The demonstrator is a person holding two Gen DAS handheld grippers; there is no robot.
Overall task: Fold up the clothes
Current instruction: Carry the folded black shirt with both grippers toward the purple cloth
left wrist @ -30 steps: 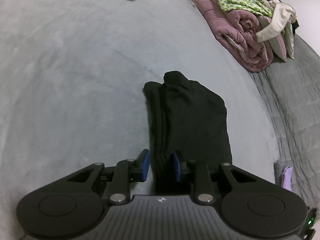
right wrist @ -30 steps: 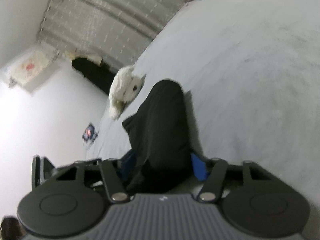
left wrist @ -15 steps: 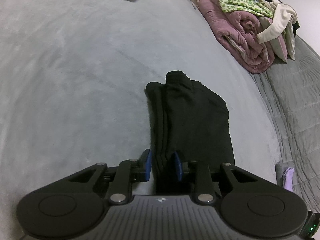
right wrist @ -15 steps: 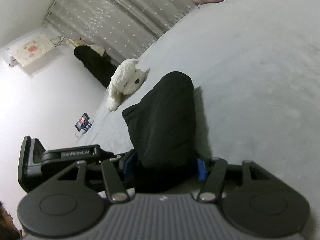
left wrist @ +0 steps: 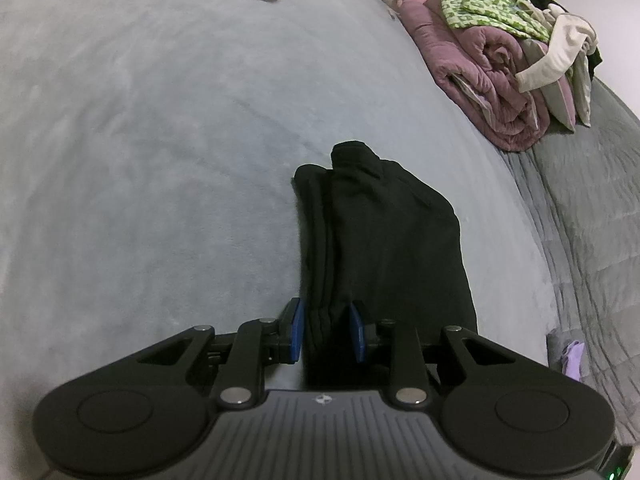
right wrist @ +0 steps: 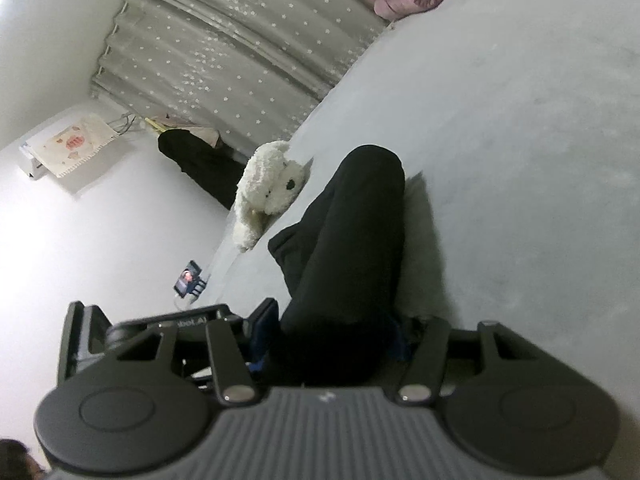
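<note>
- Grey plush bedding [left wrist: 160, 160] is seen spread across the whole bed, with a grey star-dotted curtain [right wrist: 240, 48] hung behind it and a white wall to one side.
- On that bedding a black garment [left wrist: 384, 240] is laid folded into a long narrow strip, several layers being visible along its near edge.
- The near end of the strip is clamped between the blue pads [left wrist: 296, 332] of the left gripper [left wrist: 327, 332], both pads being pressed against the cloth.
- From the right wrist view, a thick rounded fold of the same garment [right wrist: 352, 248] is seen raised off the bedding, with a shadow cast beside it.
- That bundle is held between the fingers of the right gripper [right wrist: 332, 336], whose jaws are closing on the cloth; the pads are mostly hidden by fabric.
- A white plush dog [right wrist: 268, 188] is lying at the bed's edge beyond the garment.
- A pink quilt [left wrist: 480, 80] is piled at the far corner, with a green-patterned cloth [left wrist: 488, 16] and a cream garment [left wrist: 556, 52] heaped on top.
- A phone [right wrist: 188, 280] is propped near the wall.
</note>
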